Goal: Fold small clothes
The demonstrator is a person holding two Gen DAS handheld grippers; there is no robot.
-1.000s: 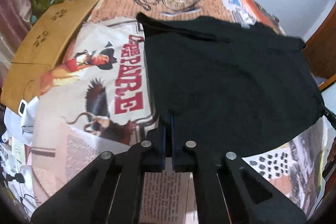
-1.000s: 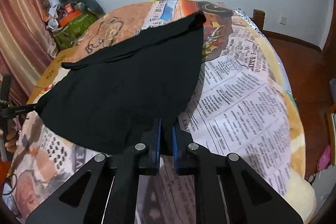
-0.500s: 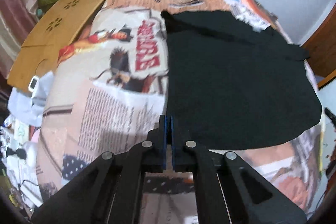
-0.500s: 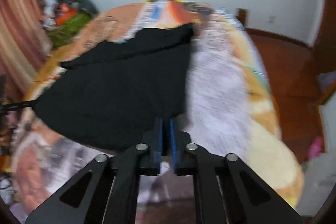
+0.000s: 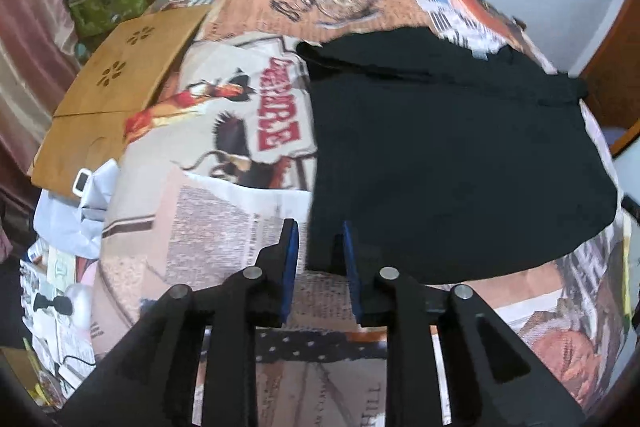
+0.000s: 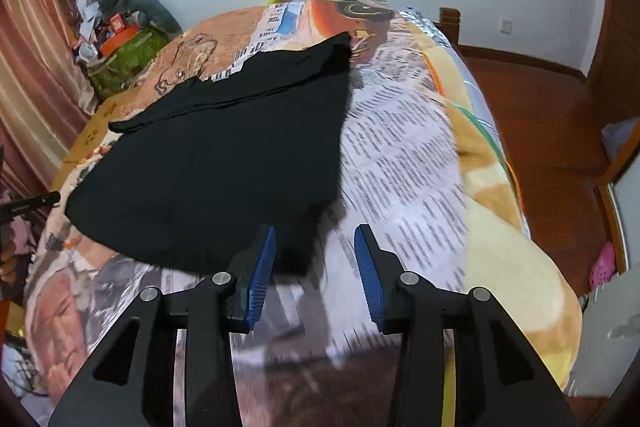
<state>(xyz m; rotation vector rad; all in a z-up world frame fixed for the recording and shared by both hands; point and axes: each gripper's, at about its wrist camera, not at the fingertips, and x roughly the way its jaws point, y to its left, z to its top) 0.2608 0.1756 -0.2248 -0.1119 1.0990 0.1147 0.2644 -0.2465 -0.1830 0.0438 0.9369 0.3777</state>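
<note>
Both grippers have let go since the earlier frame: left gripper [image 5: 316,247] and right gripper [image 6: 316,255] now stand parted at the near corners of the flat black cloth garment [image 5: 452,163]. It lies spread on the newspaper-print bedcover [image 6: 404,163], stretching ahead between them, equally near both.

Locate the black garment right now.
The black cloth garment lies spread flat on the newspaper-print bedspread, its near corners between the open left claw and the open right claw.
</note>
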